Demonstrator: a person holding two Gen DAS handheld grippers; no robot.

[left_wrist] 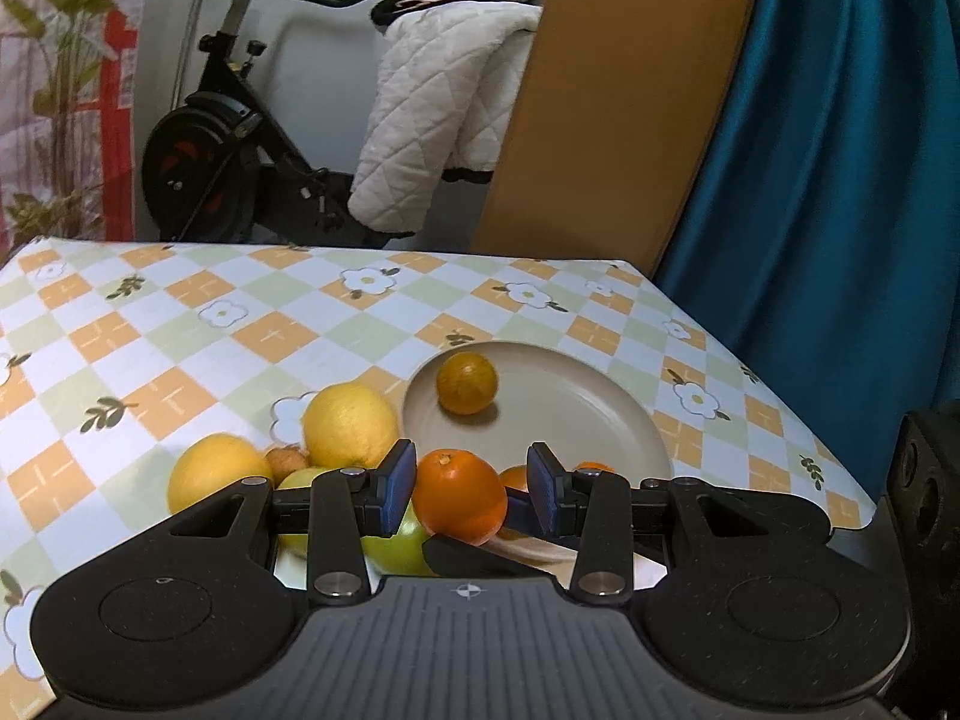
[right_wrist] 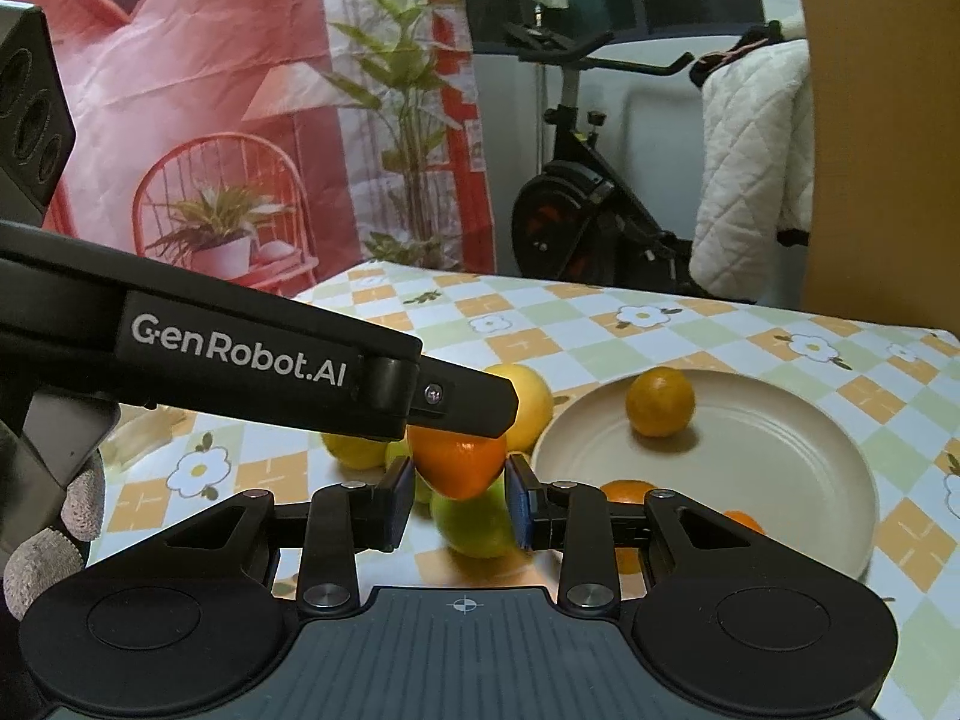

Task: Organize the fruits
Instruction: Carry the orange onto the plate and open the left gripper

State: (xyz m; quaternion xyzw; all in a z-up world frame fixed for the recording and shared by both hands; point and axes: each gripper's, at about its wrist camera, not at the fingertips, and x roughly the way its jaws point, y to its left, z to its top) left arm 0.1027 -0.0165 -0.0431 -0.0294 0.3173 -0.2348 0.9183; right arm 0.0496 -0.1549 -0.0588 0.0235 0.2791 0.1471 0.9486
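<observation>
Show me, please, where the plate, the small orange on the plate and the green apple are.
plate (right_wrist: pixel 780 468), right wrist view, bare inner surface.
small orange (right_wrist: pixel 660 403), right wrist view, middle of its peel.
green apple (right_wrist: pixel 474 525), right wrist view, its front side.

This is a room in a home. A black exercise bike (left_wrist: pixel 240 138) stands by the wall, and a white quilted blanket (left_wrist: pixel 432 114) hangs over it. A table wears a checked orange and green cloth with white flowers (left_wrist: pixel 198 324). A long blue curtain (left_wrist: pixel 840 180) hangs beside it. A tall green leafy plant (right_wrist: pixel 408 108) stands behind.
</observation>
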